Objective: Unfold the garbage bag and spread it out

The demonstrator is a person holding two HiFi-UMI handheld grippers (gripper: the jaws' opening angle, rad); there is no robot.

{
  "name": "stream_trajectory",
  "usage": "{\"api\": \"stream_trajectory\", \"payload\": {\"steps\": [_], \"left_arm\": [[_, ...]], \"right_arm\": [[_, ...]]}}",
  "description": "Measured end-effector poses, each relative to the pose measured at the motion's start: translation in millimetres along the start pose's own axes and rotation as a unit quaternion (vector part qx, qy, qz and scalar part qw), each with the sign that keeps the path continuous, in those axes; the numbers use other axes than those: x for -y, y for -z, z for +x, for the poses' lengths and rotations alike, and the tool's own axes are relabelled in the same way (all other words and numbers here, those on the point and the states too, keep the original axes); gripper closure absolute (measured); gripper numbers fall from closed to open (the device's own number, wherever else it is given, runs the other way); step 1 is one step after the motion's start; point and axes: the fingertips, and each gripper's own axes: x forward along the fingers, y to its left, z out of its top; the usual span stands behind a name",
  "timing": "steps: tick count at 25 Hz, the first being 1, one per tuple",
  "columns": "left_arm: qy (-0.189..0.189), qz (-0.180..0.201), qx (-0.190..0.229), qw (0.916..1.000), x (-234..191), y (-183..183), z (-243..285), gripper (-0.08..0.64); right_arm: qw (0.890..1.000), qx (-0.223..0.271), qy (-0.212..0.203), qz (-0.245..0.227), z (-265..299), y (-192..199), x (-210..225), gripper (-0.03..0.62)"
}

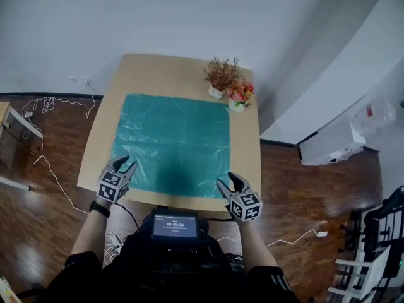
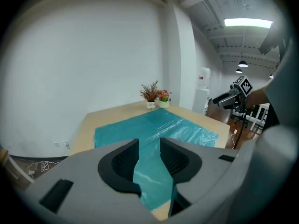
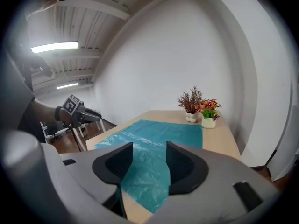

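Left jaws: we found the left gripper [image 1: 123,165] with its jaws apart and nothing clamped; only the garbage bag [image 1: 172,145] showed through the gap, lying below and ahead of the tips.
Right jaws: the right gripper [image 1: 228,182] likewise stood apart and empty, with the bag's near right corner below and ahead of it.
Bag's place: it lay flat on the table [image 1: 151,68], stretching away from both pairs of jaws, its near edge just under their tips.
Risk, snagging: we judged that a jaw dipping back onto the thin film could catch it and drag a corner into a fold.
Risk, lifting: so light a sheet could shift or curl if a gripper swept low and fast above it.
Risk, near edge: that edge sat close to the table's rim under the jaws, so a pull toward us could have slid it off.
Risk, pots: the two plant pots [image 1: 228,87] stood just past the far right corner, well beyond the jaws; a push that way could bunch the film against them.
Bag's look: teal, glossy, thin, one open near-square sheet, lightly wrinkled, no folds left that we could see.
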Motion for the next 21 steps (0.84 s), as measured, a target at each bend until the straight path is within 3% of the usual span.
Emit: {"api": "stream_trajectory", "payload": {"steps": [9,21], "left_arm": [[0.005,0.018,-0.01,0.9998,30.3,27.2,-37.3,0.407],[0.006,0.023,-0.013,0.9996,10.6,58.9,-68.2,0.408]], "right_arm": [[1.0,0.014,-0.012,0.0,-24.3,5.3,-29.4,0.35],[0.999,0.035,0.01,0.001,-33.4,-2.9,-65.2,0.35]]}}
